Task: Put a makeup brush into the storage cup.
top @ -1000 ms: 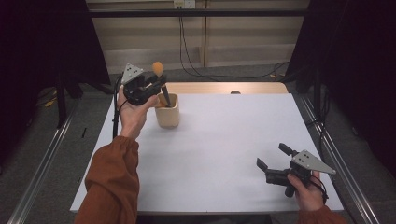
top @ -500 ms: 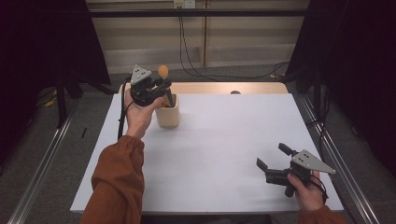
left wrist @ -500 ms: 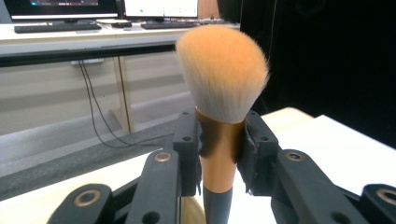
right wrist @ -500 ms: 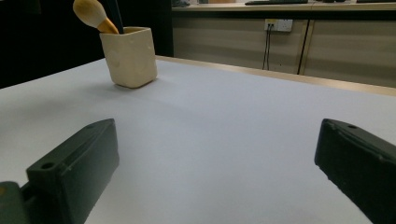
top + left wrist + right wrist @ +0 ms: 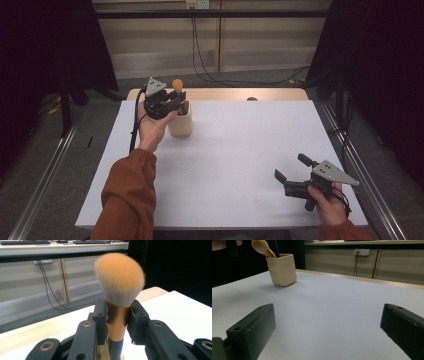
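At the far left of the table (image 5: 235, 165), the left gripper (image 5: 176, 101) has its jaws clamped on a brush (image 5: 119, 290), pinching the copper-coloured ferrule just below the orange bristles, as the left gripper view makes plain. The brush stands roughly upright, bristles up, with its dark handle reaching down into the cream cup (image 5: 180, 121) that sits right under the gripper; in the right gripper view the tuft leans a little to one side above the cup's rim (image 5: 282, 257). The brush looks light and easy to carry, with a stiff, smooth handle and ferrule that could slip or swivel in a loose pinch, so the hold on the ferrule seems the sound one: it is rigid, wider than the handle, and close to the top-heavy head. The bristles are soft and would splay or bend if squeezed, so they are best left free. The cup looks light enough to tip or slide if the handle pushes on its wall. The right gripper (image 5: 292, 174) rests at the near right, well apart from the cup, its jaws spread wide with nothing between them.
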Motion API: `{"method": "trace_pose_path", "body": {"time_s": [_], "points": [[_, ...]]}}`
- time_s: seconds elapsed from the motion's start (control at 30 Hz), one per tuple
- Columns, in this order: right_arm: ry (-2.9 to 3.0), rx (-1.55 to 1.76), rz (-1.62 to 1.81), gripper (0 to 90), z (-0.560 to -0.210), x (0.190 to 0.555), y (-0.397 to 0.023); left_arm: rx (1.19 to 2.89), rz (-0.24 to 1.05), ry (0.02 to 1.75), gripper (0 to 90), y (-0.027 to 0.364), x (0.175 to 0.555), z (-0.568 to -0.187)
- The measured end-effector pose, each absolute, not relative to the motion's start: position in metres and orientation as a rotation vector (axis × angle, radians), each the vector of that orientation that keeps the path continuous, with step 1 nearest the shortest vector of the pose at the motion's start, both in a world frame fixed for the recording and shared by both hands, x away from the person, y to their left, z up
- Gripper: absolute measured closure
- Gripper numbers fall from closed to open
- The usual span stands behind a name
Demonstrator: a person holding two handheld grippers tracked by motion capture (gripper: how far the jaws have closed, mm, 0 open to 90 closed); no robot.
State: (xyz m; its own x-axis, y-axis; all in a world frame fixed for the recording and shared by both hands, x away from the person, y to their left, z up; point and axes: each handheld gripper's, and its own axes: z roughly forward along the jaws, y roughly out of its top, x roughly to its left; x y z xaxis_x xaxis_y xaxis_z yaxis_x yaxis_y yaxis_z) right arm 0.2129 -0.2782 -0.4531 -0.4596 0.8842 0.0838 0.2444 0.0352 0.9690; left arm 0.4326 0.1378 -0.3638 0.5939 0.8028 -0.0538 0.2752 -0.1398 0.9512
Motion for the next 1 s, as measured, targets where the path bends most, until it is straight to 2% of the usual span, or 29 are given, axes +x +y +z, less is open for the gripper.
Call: {"method": "trace_pose_path", "body": {"time_s": [0.77,0.9,0.93,1.0], "points": [[1.765,1.135,1.457,0.0,-0.454,0.213,-0.279,1.746,0.57,0.935,70.0,0.135,0.439,-0.386],[1.77,1.137,1.455,0.0,-0.455,0.213,-0.279,1.733,0.592,0.924,64.5,0.137,0.439,-0.384],[1.769,1.139,1.456,0.0,-0.455,0.214,-0.279,1.727,0.594,0.927,59.5,0.137,0.439,-0.384],[1.77,1.141,1.455,0.0,-0.455,0.214,-0.28,1.727,0.597,0.917,55.9,0.136,0.439,-0.384]]}}
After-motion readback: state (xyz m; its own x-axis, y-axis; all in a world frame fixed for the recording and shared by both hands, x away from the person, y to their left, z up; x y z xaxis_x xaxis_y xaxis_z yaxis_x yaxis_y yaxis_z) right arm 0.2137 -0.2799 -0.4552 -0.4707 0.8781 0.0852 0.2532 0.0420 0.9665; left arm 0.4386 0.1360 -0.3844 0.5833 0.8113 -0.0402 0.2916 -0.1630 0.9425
